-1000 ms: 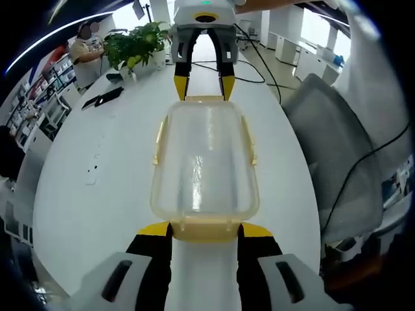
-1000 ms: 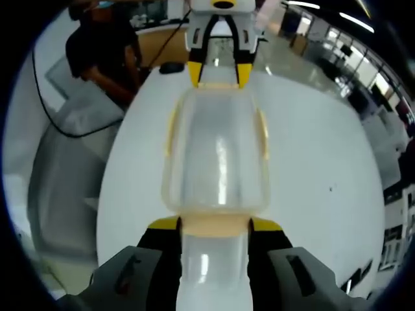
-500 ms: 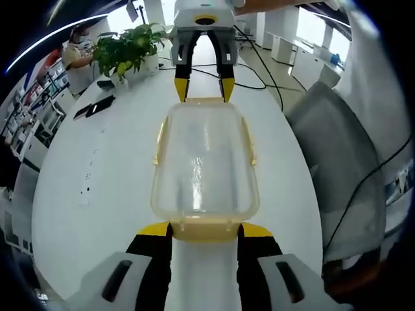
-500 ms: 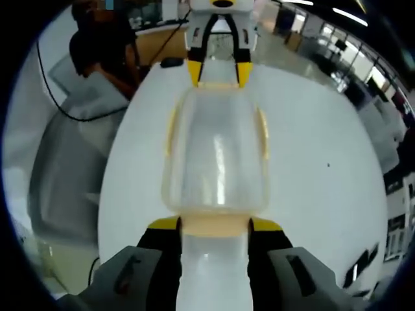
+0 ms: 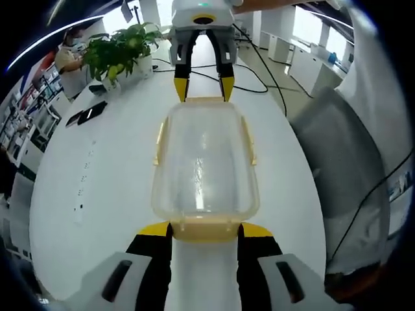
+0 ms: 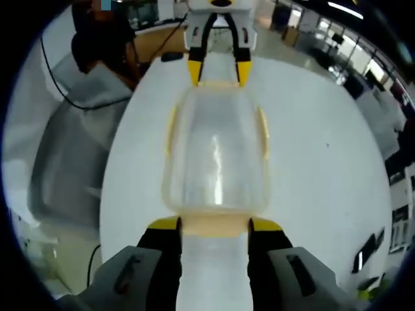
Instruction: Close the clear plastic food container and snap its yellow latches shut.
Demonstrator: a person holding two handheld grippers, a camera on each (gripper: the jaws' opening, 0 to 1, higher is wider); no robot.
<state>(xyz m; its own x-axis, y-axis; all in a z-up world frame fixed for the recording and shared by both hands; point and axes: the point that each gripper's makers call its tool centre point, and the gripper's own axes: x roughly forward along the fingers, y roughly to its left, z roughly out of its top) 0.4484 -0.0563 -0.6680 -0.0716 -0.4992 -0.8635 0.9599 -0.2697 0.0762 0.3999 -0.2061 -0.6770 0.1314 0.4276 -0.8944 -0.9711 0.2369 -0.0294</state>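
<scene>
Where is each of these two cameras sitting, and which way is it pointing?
Left gripper view: rides on the left gripper, looking along its yellow-tipped jaws over the clear container on the white table, toward the right gripper at the far end.
Right gripper view: rides on the right gripper, looking the opposite way over the container toward the left gripper.
Shared: both show the same container, held end to end between the two grippers, which face each other.

both tongs (image 5: 204, 232) (image 6: 214, 227) face each other, jaws spread apart.
</scene>
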